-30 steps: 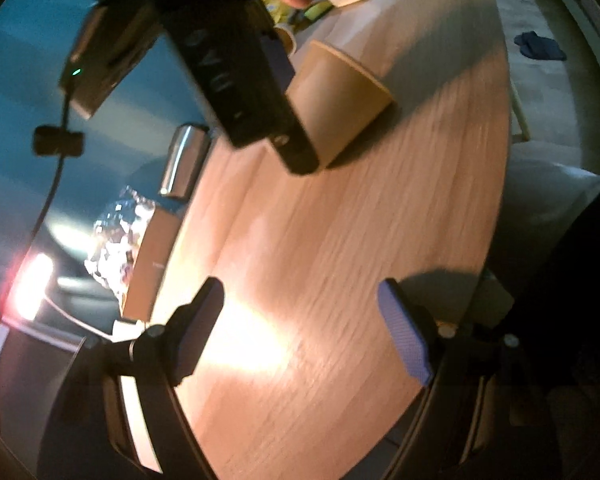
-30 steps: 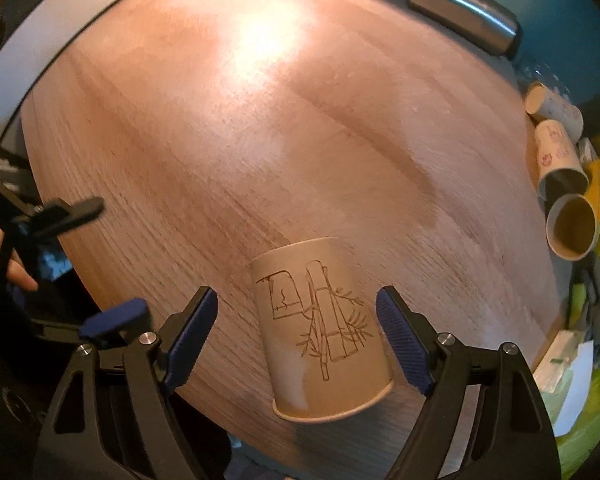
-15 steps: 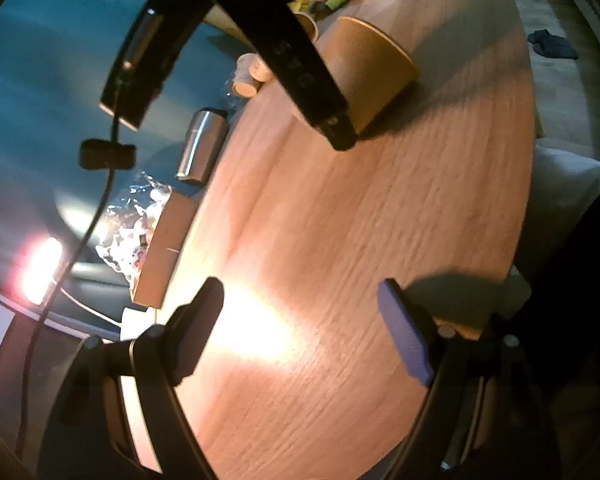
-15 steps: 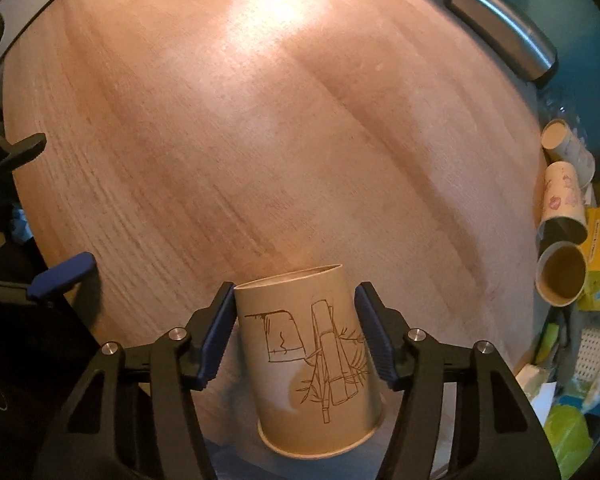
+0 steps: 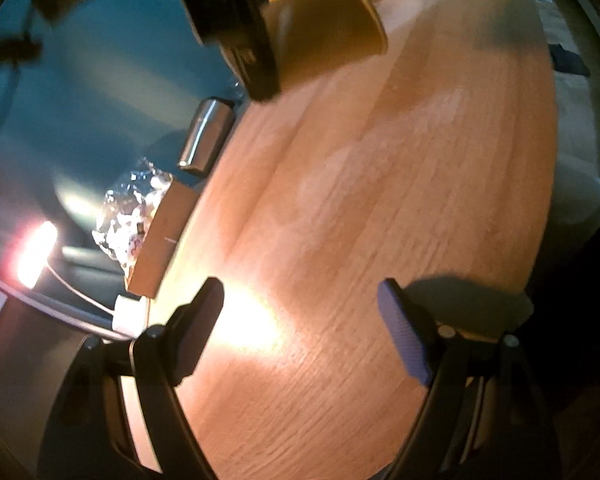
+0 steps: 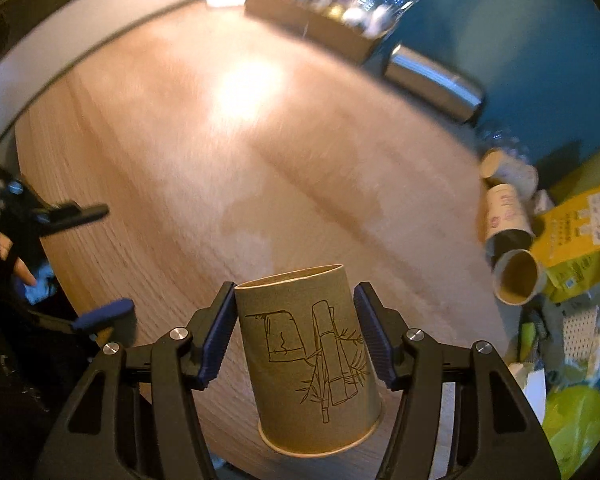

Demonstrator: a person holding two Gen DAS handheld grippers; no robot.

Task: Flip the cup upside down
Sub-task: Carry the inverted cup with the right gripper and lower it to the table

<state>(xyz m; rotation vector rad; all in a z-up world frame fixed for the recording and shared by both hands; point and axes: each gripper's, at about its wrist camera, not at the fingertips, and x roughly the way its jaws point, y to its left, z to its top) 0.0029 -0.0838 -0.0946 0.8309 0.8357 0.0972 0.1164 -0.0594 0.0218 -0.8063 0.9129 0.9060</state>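
Note:
A brown paper cup (image 6: 312, 356) with a bamboo line drawing sits between the blue pads of my right gripper (image 6: 296, 336), which is shut on it. The cup is held above the round wooden table (image 6: 228, 168), its narrow base pointing away from the camera and its wide rim toward it. In the left wrist view the same cup (image 5: 324, 28) shows at the top, lifted off the table beside the right gripper's dark body. My left gripper (image 5: 300, 328) is open and empty over the near table edge.
A steel tumbler (image 6: 436, 84) lies at the table's far edge, next to a cardboard box (image 6: 316, 20) of foil-wrapped items. Several paper cups (image 6: 508, 220) lie on their sides at the right, by yellow bags (image 6: 580, 232) and clutter.
My right gripper closed on the cup and lifted it off the table, tilting it. The left gripper stayed open near the table edge.

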